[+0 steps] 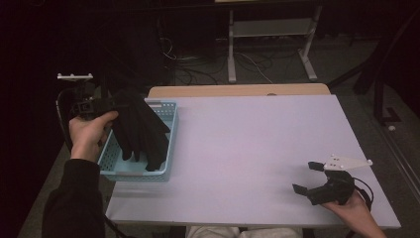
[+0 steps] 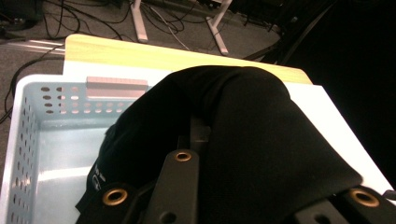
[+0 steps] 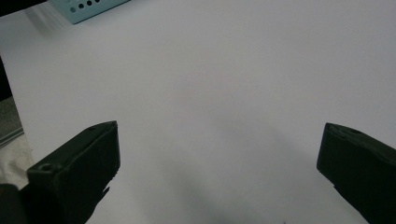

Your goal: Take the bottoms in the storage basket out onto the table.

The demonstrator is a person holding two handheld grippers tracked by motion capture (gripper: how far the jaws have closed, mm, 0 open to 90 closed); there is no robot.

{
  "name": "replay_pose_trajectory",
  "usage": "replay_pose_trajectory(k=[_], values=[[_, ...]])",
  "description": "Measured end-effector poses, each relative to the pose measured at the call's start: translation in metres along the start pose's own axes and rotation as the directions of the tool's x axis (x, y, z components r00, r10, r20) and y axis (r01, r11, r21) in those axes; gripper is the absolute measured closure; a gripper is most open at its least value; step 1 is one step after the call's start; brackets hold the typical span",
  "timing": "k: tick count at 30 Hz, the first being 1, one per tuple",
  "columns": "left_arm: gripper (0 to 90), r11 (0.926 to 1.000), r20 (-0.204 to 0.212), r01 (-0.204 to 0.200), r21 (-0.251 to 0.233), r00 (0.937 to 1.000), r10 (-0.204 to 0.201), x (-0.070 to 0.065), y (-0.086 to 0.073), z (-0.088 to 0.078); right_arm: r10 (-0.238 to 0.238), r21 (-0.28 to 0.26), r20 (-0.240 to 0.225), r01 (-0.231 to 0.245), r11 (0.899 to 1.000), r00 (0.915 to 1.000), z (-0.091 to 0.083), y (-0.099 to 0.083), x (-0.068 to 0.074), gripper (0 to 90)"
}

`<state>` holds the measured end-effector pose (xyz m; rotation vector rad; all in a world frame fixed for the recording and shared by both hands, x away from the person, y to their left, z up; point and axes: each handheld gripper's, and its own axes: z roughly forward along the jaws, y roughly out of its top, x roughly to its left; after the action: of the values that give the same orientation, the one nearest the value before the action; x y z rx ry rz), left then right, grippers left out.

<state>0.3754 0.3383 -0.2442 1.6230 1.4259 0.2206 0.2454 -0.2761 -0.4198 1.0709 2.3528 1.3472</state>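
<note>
High view shows a black, soft folded cloth garment (image 1: 141,130) hanging from the left gripper (image 1: 106,105) over a pale blue perforated plastic basket (image 1: 167,163), its lower folds dipping inside the basket. The left gripper's fingers are clenched on the garment's upper edge. In the left gripper view the cloth (image 2: 261,140) drapes over and hides most of the fingers, with the basket's holed wall (image 2: 28,121) and bare floor below.

The cloth looks light and limp; it will likely sag and slide rather than keep a shape, so a bunched fold or a thick edge seems the safest place to pinch.

The basket sits at the left edge of the white bench (image 1: 257,148). Well apart, near the bench's right front corner, the right gripper (image 1: 311,178) rests low in a hand (image 1: 354,208), its fingers released wide and grasping nothing.
</note>
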Motion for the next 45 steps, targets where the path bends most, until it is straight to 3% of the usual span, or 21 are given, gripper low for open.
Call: replay_pose_trajectory(k=[17,36,45], values=[[83.1,0.9985,-0.010,-0.053,-0.012,0.9986,0.052,-0.026,0.032,-0.021,0.002,-0.003,-0.001,-0.002,1.000,1.0000,0.000,0.000,0.000,0.0],[83.1,0.9951,-0.017,-0.094,-0.032,0.9955,0.093,-0.046,0.054,-0.034,-0.002,-0.003,-0.004,0.002,1.000,1.0000,0.000,0.000,0.001,0.0],[83.1,0.9923,-0.009,-0.121,-0.025,0.9926,0.121,-0.065,0.067,-0.036,0.000,-0.005,-0.005,0.000,1.000,1.0000,0.000,0.000,0.001,0.0]])
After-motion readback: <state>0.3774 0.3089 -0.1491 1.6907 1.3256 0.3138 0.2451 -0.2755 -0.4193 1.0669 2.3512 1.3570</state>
